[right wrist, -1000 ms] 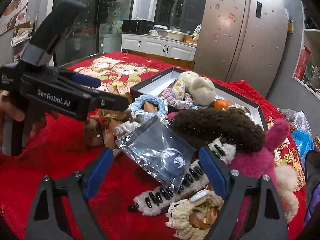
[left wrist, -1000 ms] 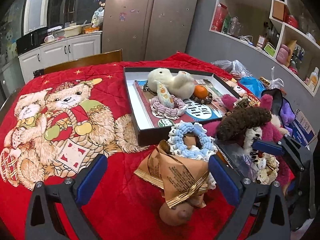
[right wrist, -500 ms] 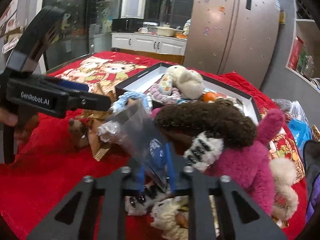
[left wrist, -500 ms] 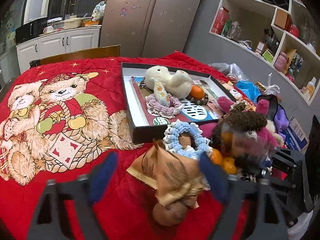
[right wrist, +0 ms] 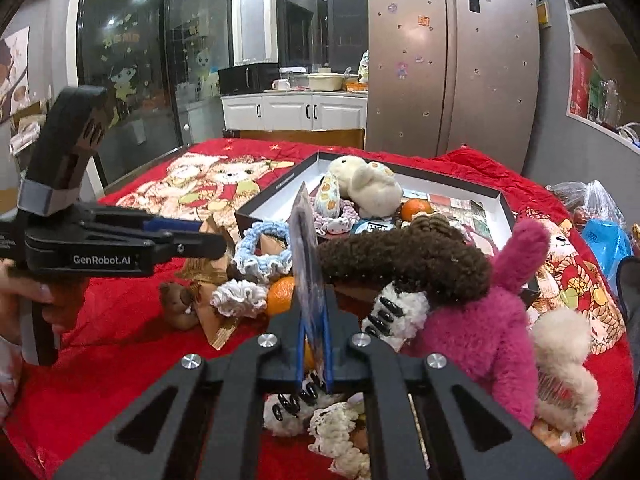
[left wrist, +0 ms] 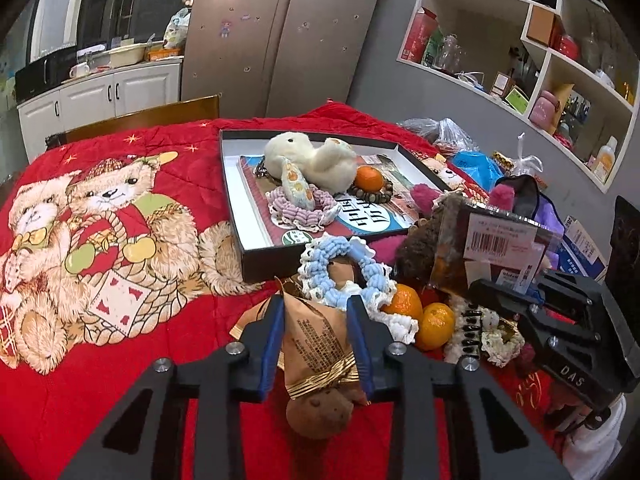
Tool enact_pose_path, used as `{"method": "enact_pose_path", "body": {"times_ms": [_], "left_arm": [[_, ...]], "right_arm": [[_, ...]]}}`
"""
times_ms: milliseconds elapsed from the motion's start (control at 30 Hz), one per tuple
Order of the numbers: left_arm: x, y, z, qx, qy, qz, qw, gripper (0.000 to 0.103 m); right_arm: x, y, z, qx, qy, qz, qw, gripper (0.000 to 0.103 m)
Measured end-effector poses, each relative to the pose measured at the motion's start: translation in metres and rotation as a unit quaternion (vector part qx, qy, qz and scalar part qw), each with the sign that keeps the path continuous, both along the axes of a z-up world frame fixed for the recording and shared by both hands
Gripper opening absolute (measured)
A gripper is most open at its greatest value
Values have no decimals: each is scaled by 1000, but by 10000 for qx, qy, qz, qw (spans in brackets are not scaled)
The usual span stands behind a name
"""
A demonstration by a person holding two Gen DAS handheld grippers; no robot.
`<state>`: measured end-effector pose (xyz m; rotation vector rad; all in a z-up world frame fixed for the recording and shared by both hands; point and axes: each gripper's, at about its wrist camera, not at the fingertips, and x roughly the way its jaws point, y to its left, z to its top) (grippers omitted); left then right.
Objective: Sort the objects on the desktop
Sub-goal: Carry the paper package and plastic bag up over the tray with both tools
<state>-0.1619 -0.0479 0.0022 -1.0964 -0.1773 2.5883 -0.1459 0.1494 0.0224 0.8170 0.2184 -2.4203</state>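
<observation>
My left gripper (left wrist: 316, 320) is shut on a brown paper-wrapped bear bouquet (left wrist: 316, 344) tied with gold ribbon, low over the red blanket. My right gripper (right wrist: 314, 344) is shut on a clear plastic packet (right wrist: 306, 264), held upright on edge; in the left wrist view the packet (left wrist: 492, 248) shows its barcode label. A black tray (left wrist: 240, 200) behind holds a white plush (left wrist: 312, 156), a tangerine (left wrist: 368, 178), a lilac crochet ring and a book. A blue crochet ring (left wrist: 344, 264) lies right before the tray.
Right of the bouquet lie two tangerines (left wrist: 420, 316), a brown plush (right wrist: 404, 256), a pink plush (right wrist: 488, 320) and crochet pieces. Bags (left wrist: 476, 168) crowd the table's right edge. The bear-print blanket (left wrist: 100, 220) covers the left half. A chair back (left wrist: 140, 116) stands behind.
Both grippers have closed: the left onto the paper bouquet, the right onto the plastic packet, which it has lifted off the pile and turned upright. Two tangerines under it have come into view.
</observation>
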Motion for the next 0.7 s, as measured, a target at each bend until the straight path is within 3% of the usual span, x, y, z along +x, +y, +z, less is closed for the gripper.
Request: {"method": "enact_pose_path", "body": {"times_ms": [200, 700], "left_arm": [[6, -4, 7, 90, 163, 74, 9998, 18], [21, -6, 28, 81, 521, 134, 9985, 16]], "right_arm": [[-1, 5, 4, -133, -26, -54, 9999, 7], [7, 15, 19, -542, 91, -41, 9985, 7]]}}
